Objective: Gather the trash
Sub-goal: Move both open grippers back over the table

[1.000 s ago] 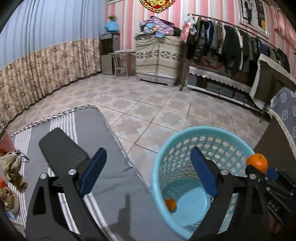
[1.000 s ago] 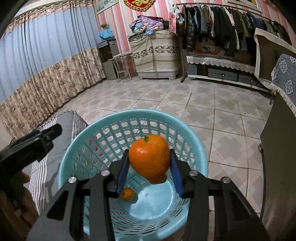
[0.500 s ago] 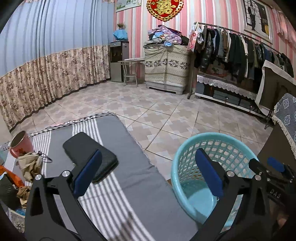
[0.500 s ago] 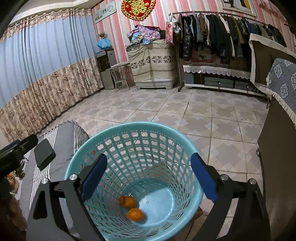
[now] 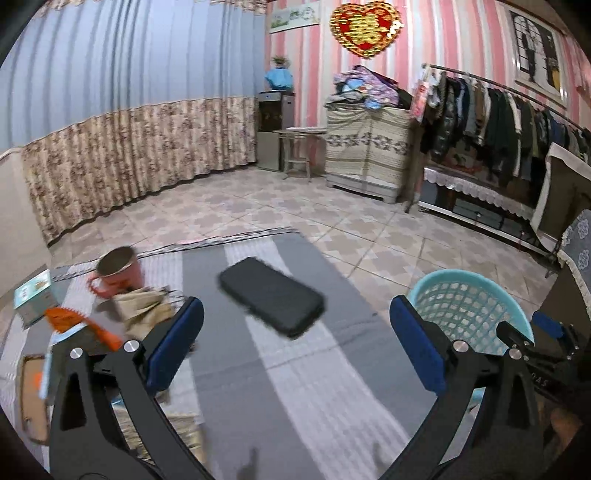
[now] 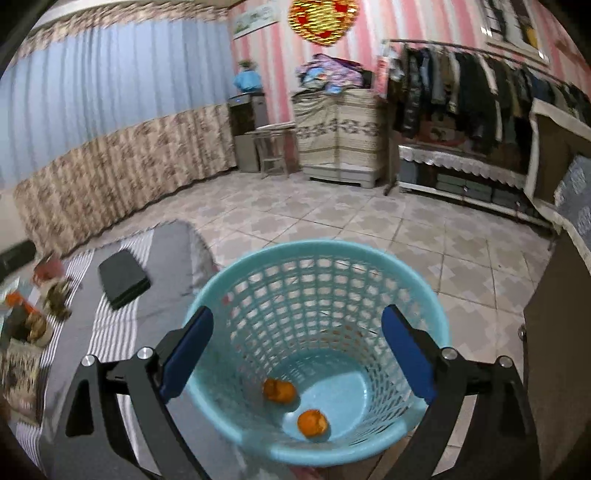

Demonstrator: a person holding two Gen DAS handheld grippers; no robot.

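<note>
Orange (image 6: 312, 423) dropped, below parted right gripper (image 6: 295, 354)

This is a lived-in room of a home. Pink striped walls carry a red heart ornament (image 5: 365, 27), long blue curtains (image 5: 122, 85) cover one side, and a full clothes rack (image 5: 498, 110) lines another. Patterned tiles (image 5: 332, 210) cover the floor, and folded laundry is heaped on a cloth-draped cabinet (image 5: 367, 147).

The right gripper (image 6: 295, 350) hangs over the turquoise basket (image 6: 424, 291), jaws spread wide with nothing between them; two orange pieces (image 6: 279, 389) lie on the basket's floor, near each other; a dark phone (image 6: 123, 278) rests on the striped cloth (image 6: 110, 332) to the left.
</note>
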